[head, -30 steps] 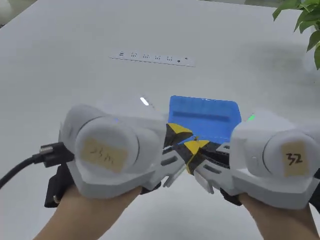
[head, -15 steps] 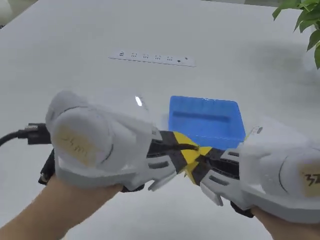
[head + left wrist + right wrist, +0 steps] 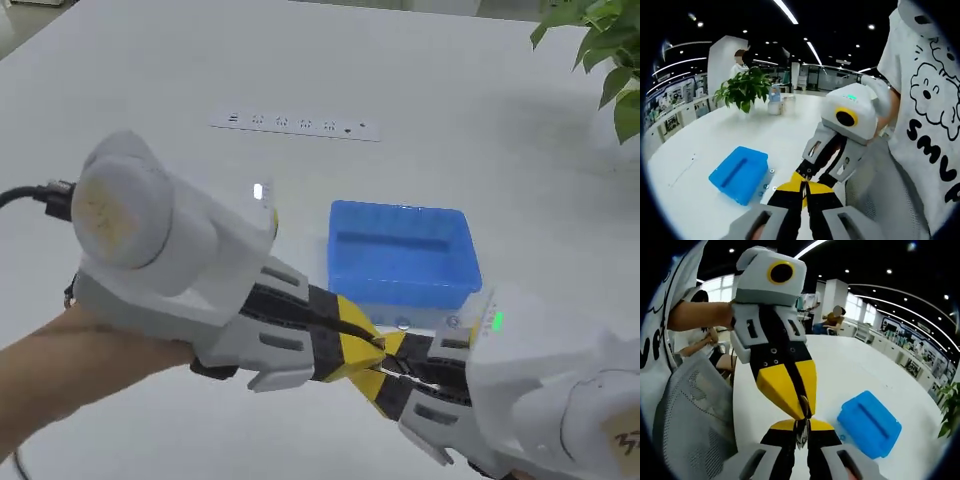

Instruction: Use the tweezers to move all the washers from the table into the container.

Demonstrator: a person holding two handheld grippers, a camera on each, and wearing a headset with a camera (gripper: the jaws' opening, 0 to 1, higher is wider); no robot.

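The blue container [image 3: 400,250] [image 3: 740,172] [image 3: 870,422] stands on the white table. A few small washers [image 3: 403,323] [image 3: 766,186] lie just beside its near wall. My left gripper [image 3: 372,352] [image 3: 804,184] comes in from the left, and my right gripper [image 3: 386,368] [image 3: 801,426] from the lower right. They meet tip to tip above the table, in front of the container. The thin tweezers [image 3: 801,434] [image 3: 400,375] lie between the two sets of yellow-black jaws. Both grippers look shut on them, and most of their length is hidden.
A white power strip [image 3: 295,125] lies across the far part of the table. A green plant [image 3: 600,50] [image 3: 742,90] stands at the far right. A mesh chair [image 3: 695,405] and the person's white shirt [image 3: 925,100] are close behind the grippers.
The left gripper has risen and tilted so its jaws point down to the right. The right gripper has dropped toward the lower right. The tips stayed together.
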